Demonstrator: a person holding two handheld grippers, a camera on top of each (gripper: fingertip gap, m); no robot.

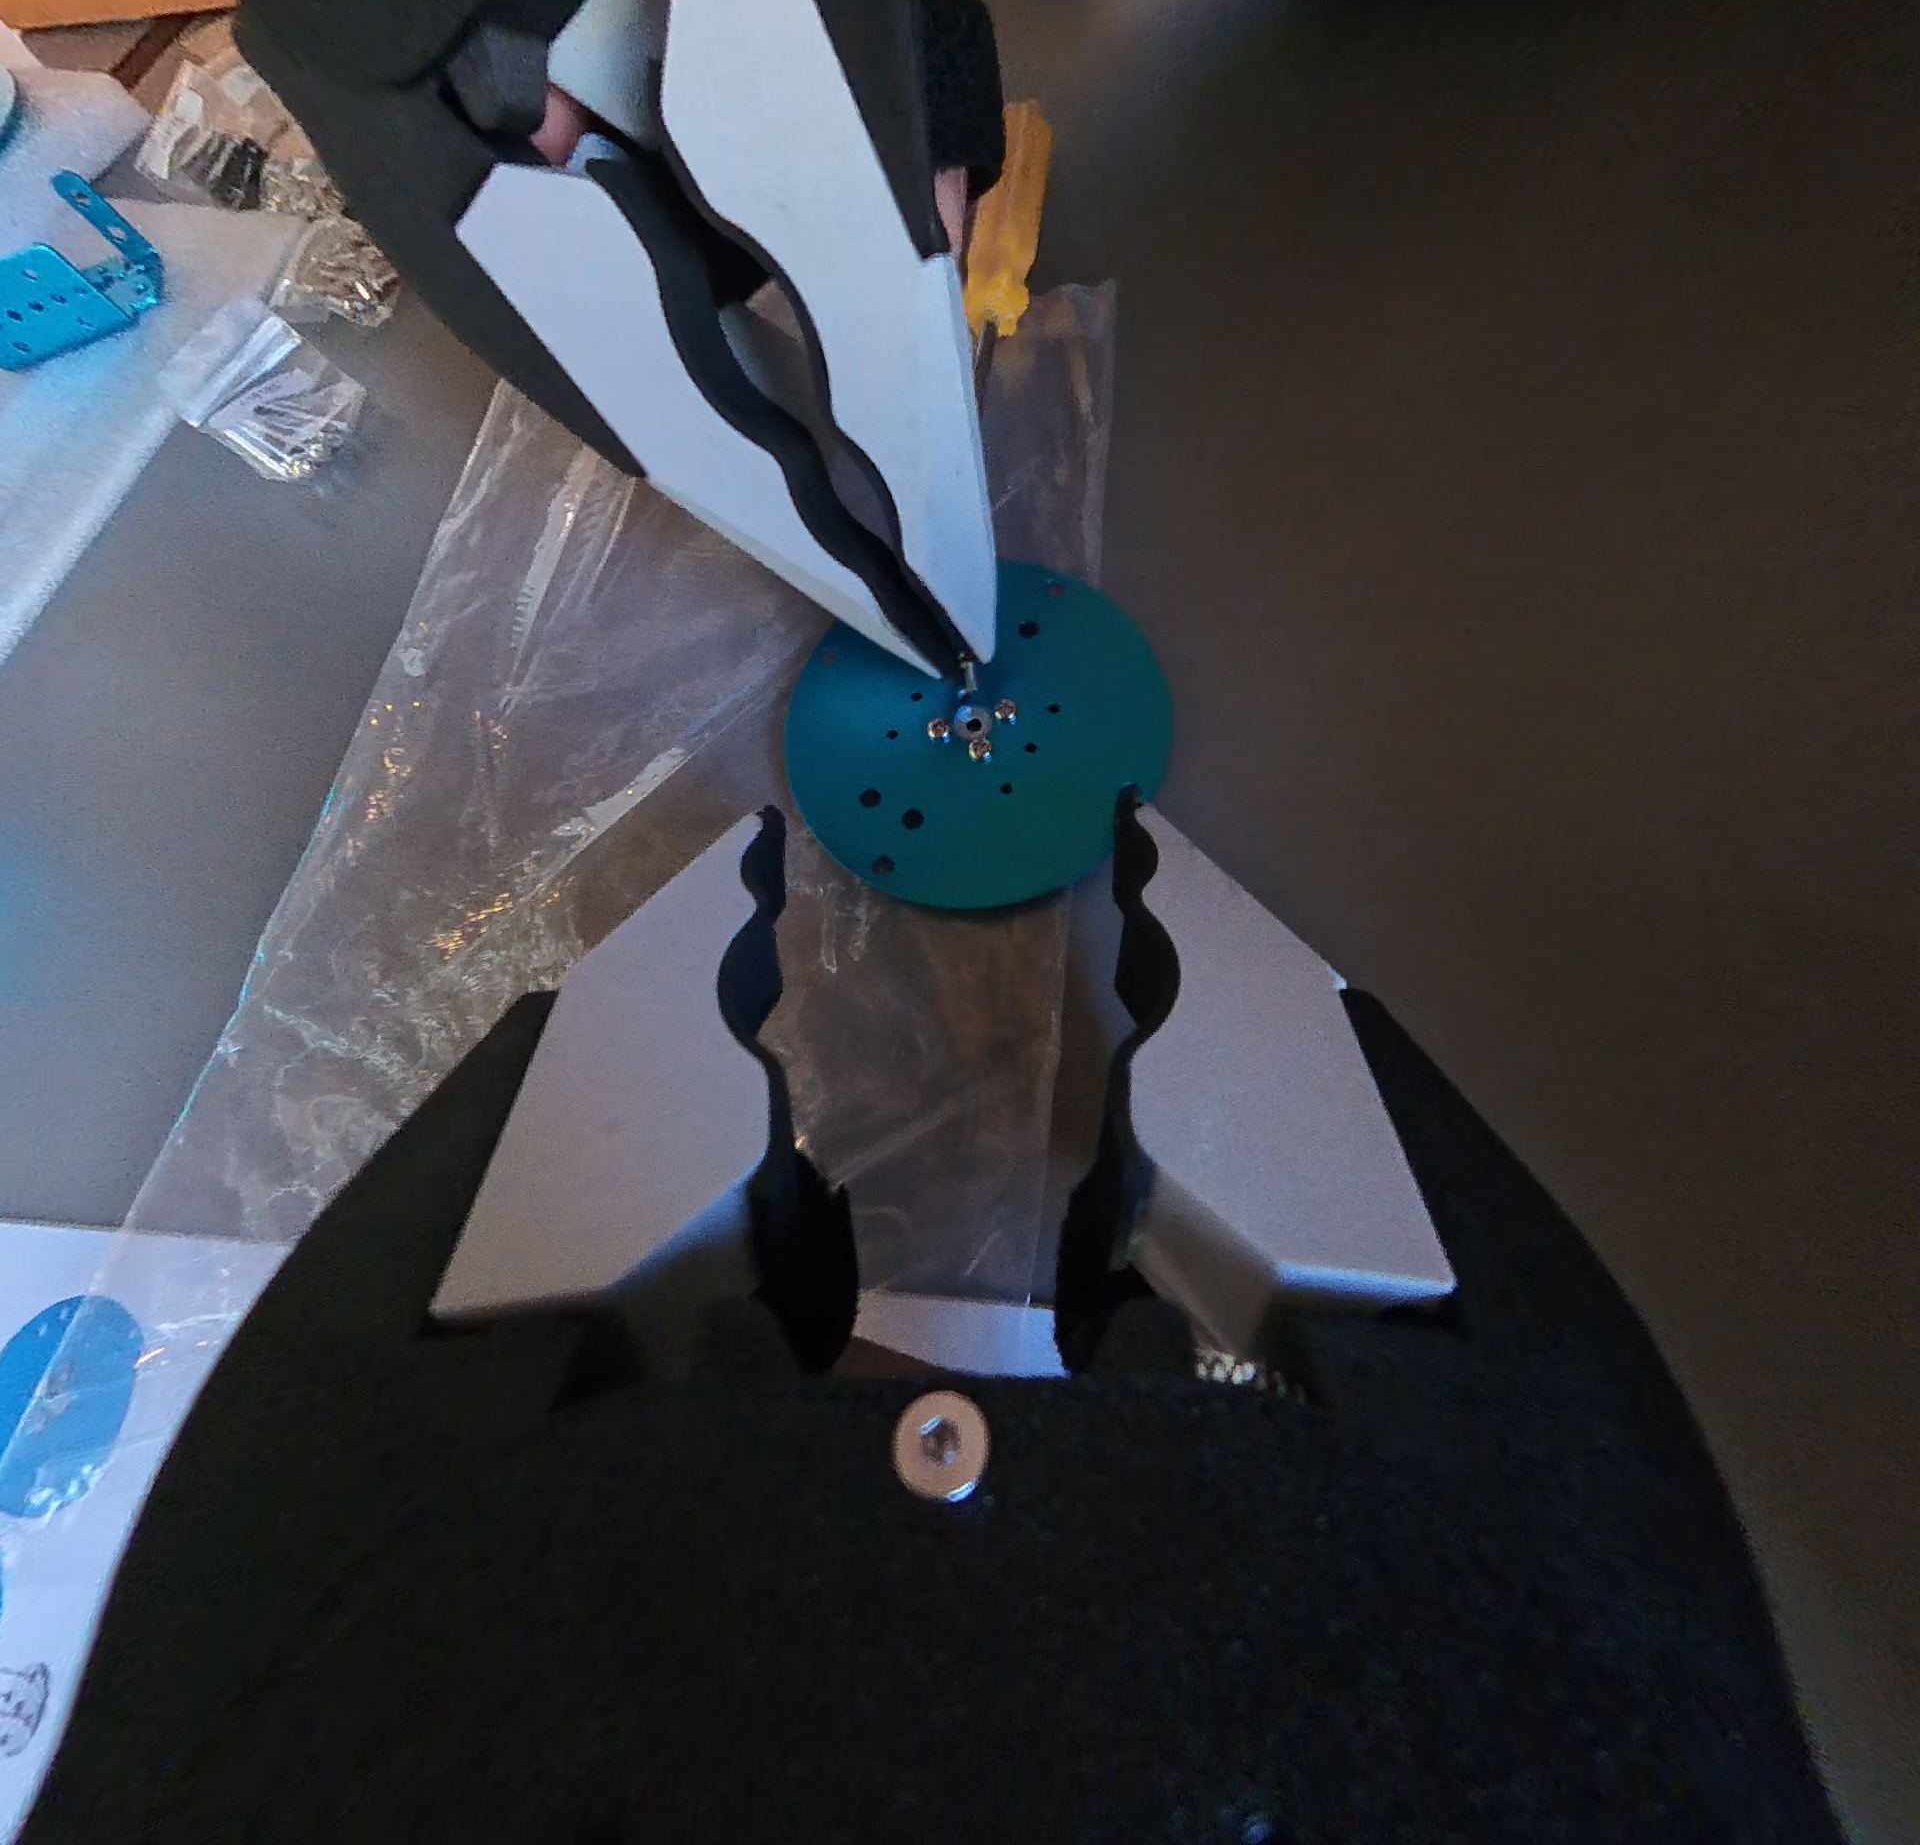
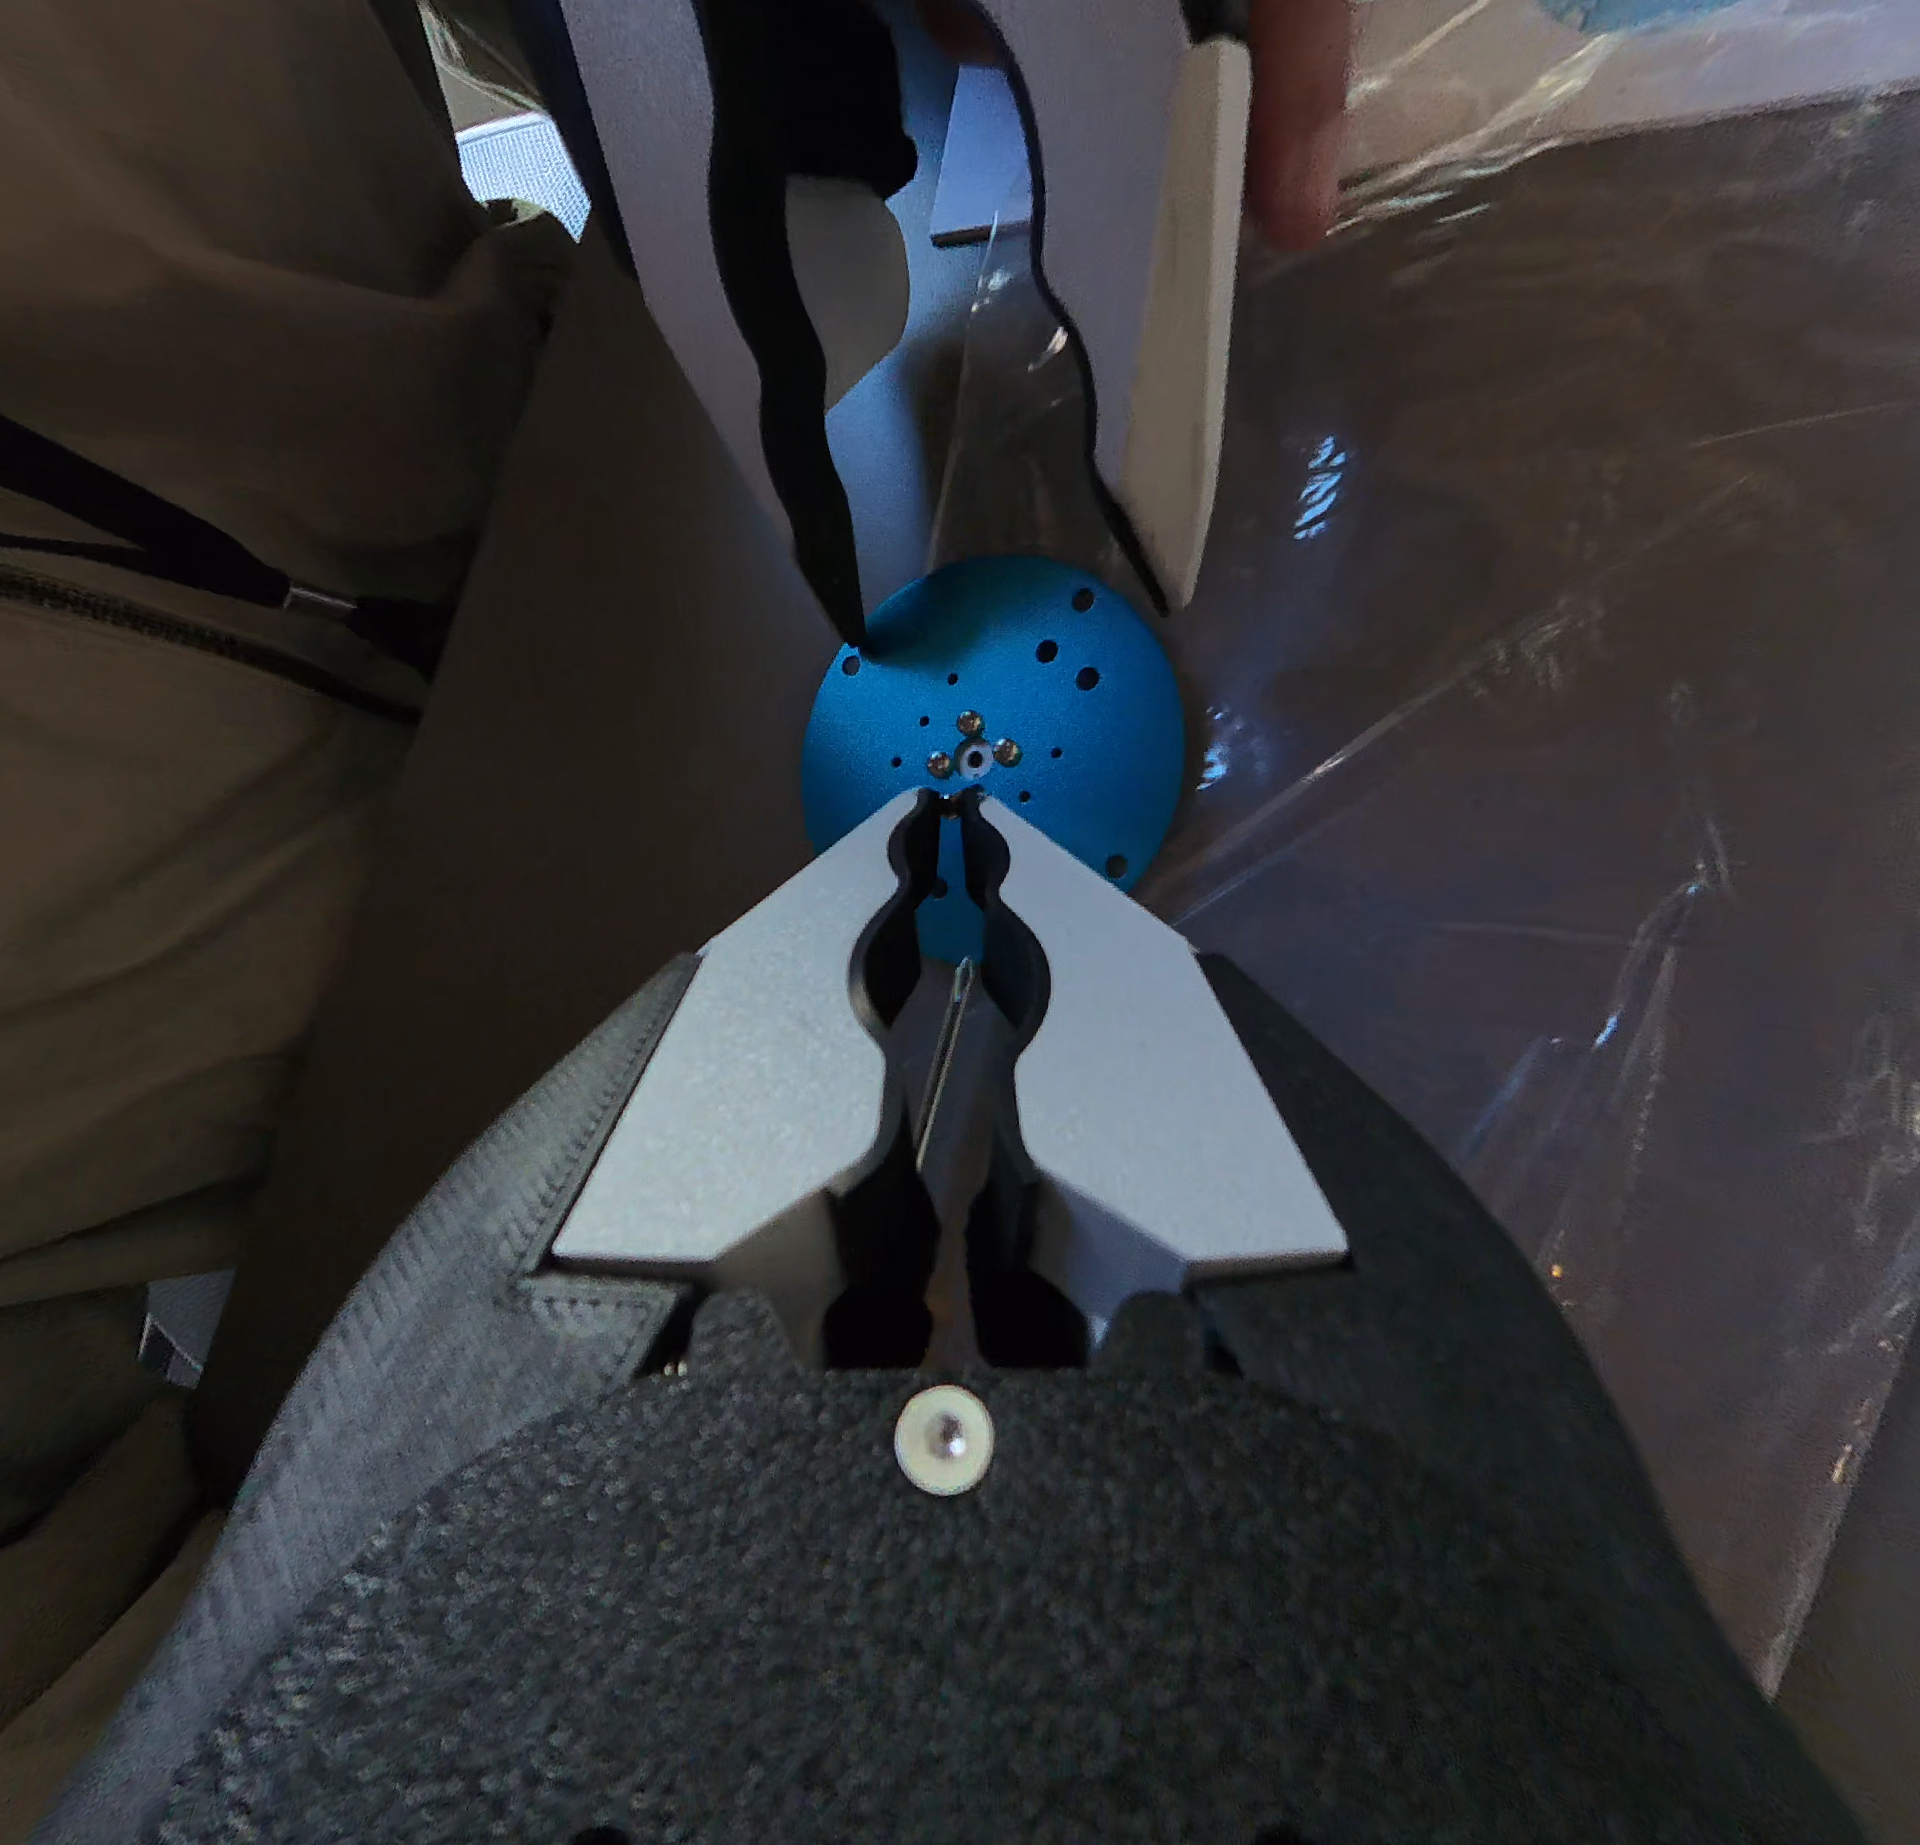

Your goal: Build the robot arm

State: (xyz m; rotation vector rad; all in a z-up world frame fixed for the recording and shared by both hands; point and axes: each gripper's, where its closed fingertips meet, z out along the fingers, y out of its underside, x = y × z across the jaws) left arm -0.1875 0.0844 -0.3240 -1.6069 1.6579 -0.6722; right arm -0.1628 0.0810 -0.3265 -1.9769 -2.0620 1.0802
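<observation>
A round blue disc (image 1: pixel 1039 819) with many holes lies on a clear plastic bag (image 1: pixel 540 756). Three small screws ring its centre hub (image 1: pixel 971 723). My left gripper (image 1: pixel 948 813) stands wide, with its fingertips (image 1: pixel 1130 829) against opposite edges of the disc. My right gripper (image 1: pixel 961 661) comes down from above. It is shut on a small screw (image 1: pixel 968 671), held tilted just beside the hub. In the right wrist view the disc (image 2: pixel 1070 746) lies ahead, my right gripper (image 2: pixel 951 800) pinches the screw (image 2: pixel 951 806), and the left gripper (image 2: pixel 1003 623) reaches in from the top.
A yellow-handled screwdriver (image 1: pixel 1010 226) lies behind the right gripper; its thin shaft (image 2: pixel 940 1057) shows between my right fingers. A blue bracket (image 1: pixel 73 278) and small bags of hardware (image 1: pixel 275 403) sit at the left. A printed sheet (image 1: pixel 62 1380) lies at the lower left. A person's clothing (image 2: pixel 208 341) is close by. Left and right tips are no more than a few centimetres apart.
</observation>
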